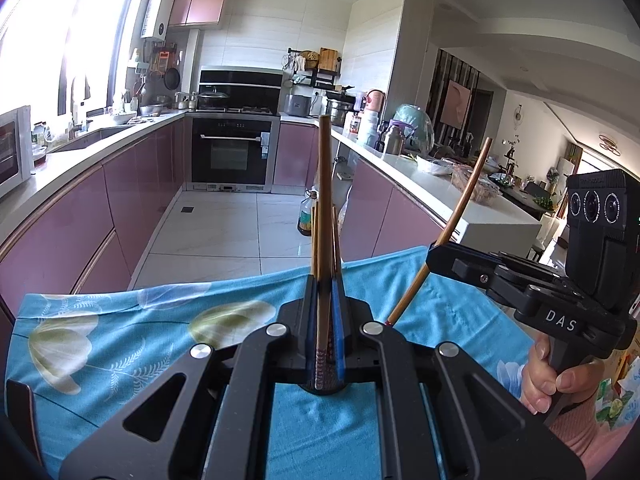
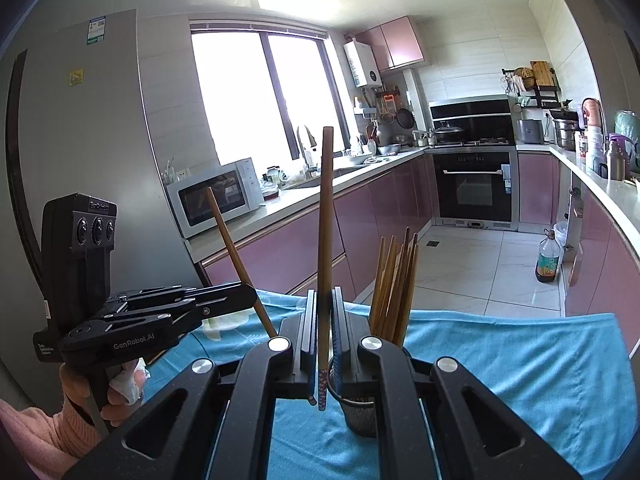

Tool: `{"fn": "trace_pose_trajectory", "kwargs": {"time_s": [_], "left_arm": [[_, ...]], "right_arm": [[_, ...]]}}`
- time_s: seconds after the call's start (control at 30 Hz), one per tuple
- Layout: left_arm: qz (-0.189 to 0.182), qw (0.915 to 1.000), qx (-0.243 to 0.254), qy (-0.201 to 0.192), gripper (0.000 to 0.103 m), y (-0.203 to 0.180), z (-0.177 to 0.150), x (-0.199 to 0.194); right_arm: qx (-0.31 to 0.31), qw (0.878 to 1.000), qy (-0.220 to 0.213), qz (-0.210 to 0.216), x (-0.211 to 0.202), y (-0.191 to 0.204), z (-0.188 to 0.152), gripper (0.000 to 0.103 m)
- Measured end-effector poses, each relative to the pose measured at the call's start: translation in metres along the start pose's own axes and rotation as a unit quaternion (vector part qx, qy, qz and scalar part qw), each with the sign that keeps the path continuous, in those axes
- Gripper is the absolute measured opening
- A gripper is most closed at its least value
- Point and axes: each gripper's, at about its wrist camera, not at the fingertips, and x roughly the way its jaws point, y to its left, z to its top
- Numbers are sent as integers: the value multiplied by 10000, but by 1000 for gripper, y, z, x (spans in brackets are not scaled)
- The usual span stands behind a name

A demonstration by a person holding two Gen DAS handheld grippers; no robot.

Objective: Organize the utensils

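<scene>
Each gripper clamps a chopstick; mesh holder (upright) holds several.

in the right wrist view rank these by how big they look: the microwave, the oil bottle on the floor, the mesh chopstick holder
1. Microwave
2. Mesh chopstick holder, partly hidden behind the right gripper; nearness inflates it
3. Oil bottle
</scene>
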Motion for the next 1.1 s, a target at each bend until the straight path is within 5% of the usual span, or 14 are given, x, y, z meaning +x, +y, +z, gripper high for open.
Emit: {"fn": "trace_pose_trajectory", "kwargs": {"time_s": [1.1], "left_arm": [[-40, 9999, 3, -145, 8, 0, 28, 10]], "right_arm": [[197, 9997, -32, -116, 13, -18, 16, 6]]}}
